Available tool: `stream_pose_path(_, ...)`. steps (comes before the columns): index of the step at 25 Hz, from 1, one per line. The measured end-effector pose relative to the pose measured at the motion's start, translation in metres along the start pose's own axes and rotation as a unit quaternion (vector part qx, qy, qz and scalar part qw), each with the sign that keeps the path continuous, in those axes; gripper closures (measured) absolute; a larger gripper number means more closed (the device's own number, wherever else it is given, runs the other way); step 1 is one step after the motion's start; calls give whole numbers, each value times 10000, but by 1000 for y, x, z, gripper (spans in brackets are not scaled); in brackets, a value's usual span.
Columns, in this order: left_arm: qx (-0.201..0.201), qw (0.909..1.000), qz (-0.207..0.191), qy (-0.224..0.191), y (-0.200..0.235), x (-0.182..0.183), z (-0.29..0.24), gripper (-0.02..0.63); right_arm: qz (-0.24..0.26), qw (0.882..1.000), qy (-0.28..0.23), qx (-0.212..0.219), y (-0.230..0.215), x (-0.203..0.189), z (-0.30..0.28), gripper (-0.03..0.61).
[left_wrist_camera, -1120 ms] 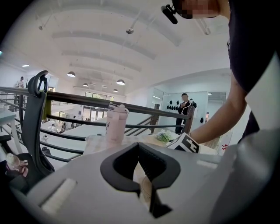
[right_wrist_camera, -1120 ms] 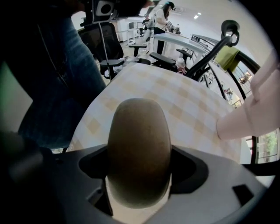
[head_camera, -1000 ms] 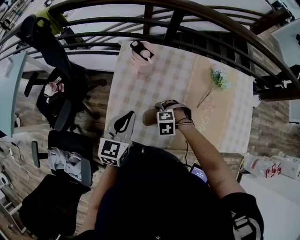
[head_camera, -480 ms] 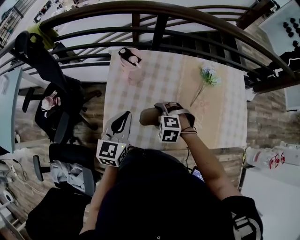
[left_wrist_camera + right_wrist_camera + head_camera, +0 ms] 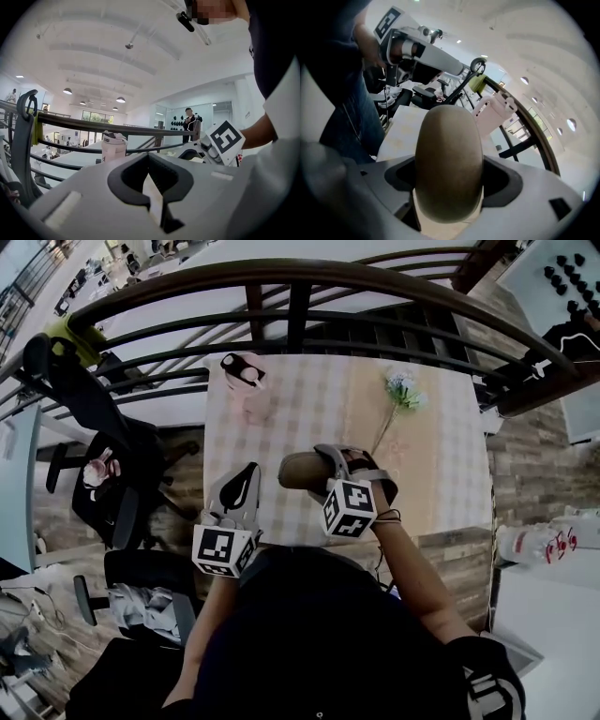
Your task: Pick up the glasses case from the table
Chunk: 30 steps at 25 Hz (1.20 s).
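Glasses case (image 5: 298, 470), brown and oval, sits clamped between the jaws of the right gripper (image 5: 325, 465), over the near part of the desk (image 5: 309, 390). The left gripper (image 5: 239, 487) is beside it at the desk's near left edge, jaws together with nothing between them.

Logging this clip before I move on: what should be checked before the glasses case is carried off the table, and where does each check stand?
1. Right gripper shut on case: ok, a jaw on each side.
2. Grip centred: not ok, most of the case juts past the jaws.
3. Case lifted off table: cannot tell.
4. Left gripper free: ok, shut with nothing in it.
5. Cup out of the way: ok, at the far edge.
6. Flower out of the way: ok, apart from the case.
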<state>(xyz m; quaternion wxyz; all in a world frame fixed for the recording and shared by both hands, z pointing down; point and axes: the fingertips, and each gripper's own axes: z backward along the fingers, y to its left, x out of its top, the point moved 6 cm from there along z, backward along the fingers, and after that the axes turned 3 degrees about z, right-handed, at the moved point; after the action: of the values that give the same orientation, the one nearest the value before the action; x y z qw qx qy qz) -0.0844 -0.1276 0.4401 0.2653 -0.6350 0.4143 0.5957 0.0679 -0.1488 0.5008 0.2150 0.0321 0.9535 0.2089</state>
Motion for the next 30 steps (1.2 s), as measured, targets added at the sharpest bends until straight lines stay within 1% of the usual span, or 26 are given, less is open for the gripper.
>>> stream_pose_path(3,-45,9999,-52,-94,-3,9,-3,604,-201,9991,-100,-364,-9,2,16,212)
stream_pose_path(7,-93,9997,-72,-192,-6,21,-8,604,-496,9941,-287,-921,-25,4,37,212)
stream_pose_path(12,-129,9992,-73,-361,-8,39,-14,604,-685,9840,-476,-1572,-39,4,58,212)
stream_pose_path(15,-134,9989,-18,-445,-8,49,-17,604,-890,9740,-651,-1978,-47,5,74,212)
stream_pose_path(18,-122,9983,5,-567,-6,61,-19,604,-1164,9597,-896,-2398,-57,6,90,212)
stream_pose_path(24,-36,9968,-263,-752,-9,85,-21,604,-1613,9289,-1332,-3056,-75,9,123,212)
stream_pose_path(27,22,9953,-353,-898,-12,99,-20,604,-1903,9063,-1648,-3394,-83,9,138,212)
stream_pose_path(30,134,9938,-406,-1025,-14,113,-18,604,-2277,8785,-2066,-3656,-89,9,151,212)
